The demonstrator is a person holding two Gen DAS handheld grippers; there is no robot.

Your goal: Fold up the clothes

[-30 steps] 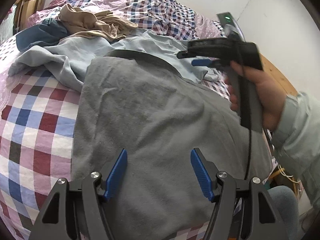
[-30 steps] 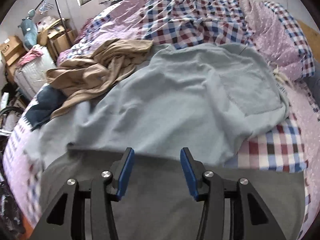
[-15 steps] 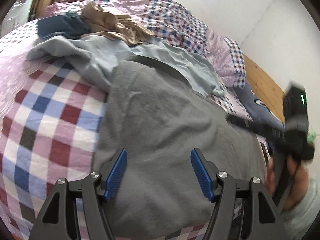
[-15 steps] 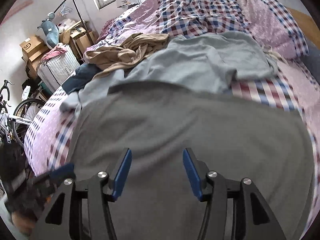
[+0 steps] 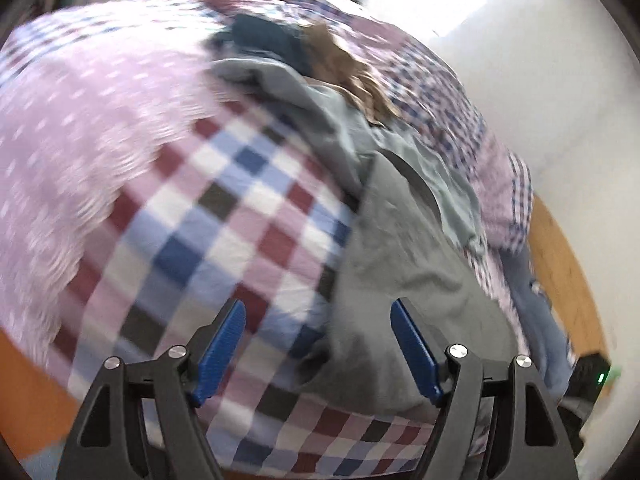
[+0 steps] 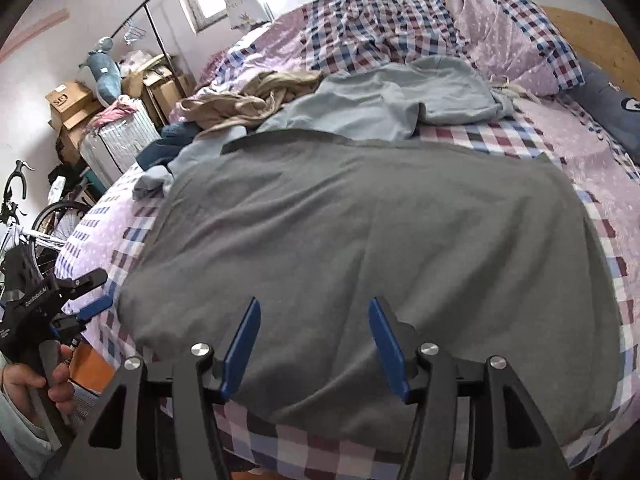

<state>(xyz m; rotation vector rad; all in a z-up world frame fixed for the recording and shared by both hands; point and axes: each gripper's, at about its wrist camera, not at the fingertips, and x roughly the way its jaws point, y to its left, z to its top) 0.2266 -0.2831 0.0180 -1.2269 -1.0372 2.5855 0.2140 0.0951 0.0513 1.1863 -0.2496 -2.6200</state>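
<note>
Left wrist view: my left gripper hangs over the near left corner of the grey garment, jaws spread and just widened, pads clear of the cloth. The garment lies flat on the checked bedspread.

Right wrist view: my right gripper hovers above the garment's near edge, jaws apart and just widened, holding nothing. A light blue garment lies beyond.
</note>
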